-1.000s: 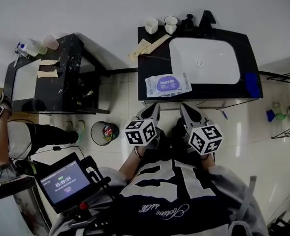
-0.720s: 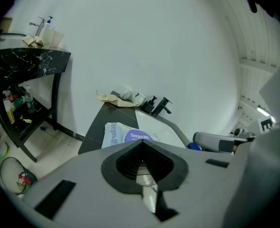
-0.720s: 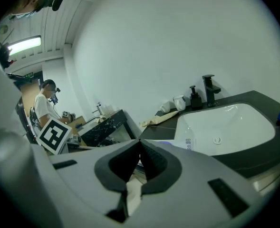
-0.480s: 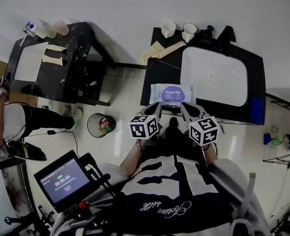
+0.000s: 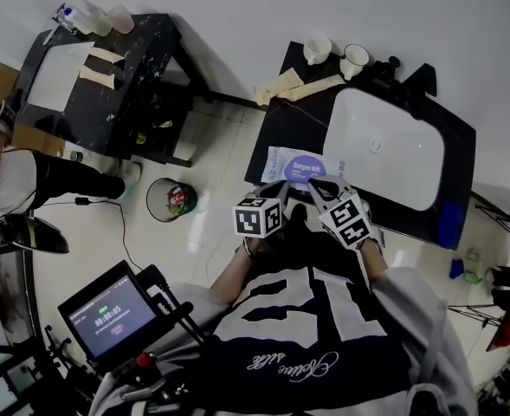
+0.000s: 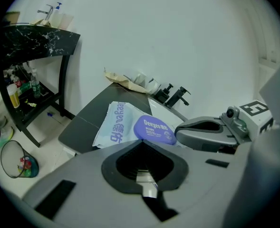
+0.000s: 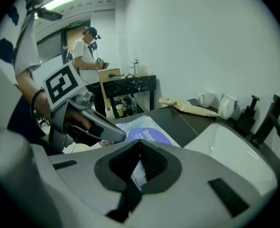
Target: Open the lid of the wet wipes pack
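Note:
The wet wipes pack [image 5: 291, 165] lies flat on the black counter [image 5: 276, 137], left of the sink, with its round purple lid [image 5: 307, 169] down. In the left gripper view the pack [image 6: 115, 125] and lid [image 6: 154, 129] lie just past my jaws. My left gripper [image 5: 279, 191] is shut and empty at the pack's near edge. My right gripper [image 5: 317, 186] is shut too, close beside it, just short of the lid [image 7: 148, 135]. Each gripper view shows the other gripper: the right one [image 6: 204, 132] and the left one [image 7: 101, 127].
A white sink basin [image 5: 393, 159] fills the counter's right part, with a black faucet [image 5: 426, 81], two cups [image 5: 317, 48] and a beige cloth [image 5: 293, 85] behind. A black side table [image 5: 99, 68], a waste bin [image 5: 170, 200] and another person [image 5: 3, 176] are at left.
Both grippers have moved forward from in front of the counter to the pack's near edge, drawing closer together. Both stayed shut, and the pack has not moved.

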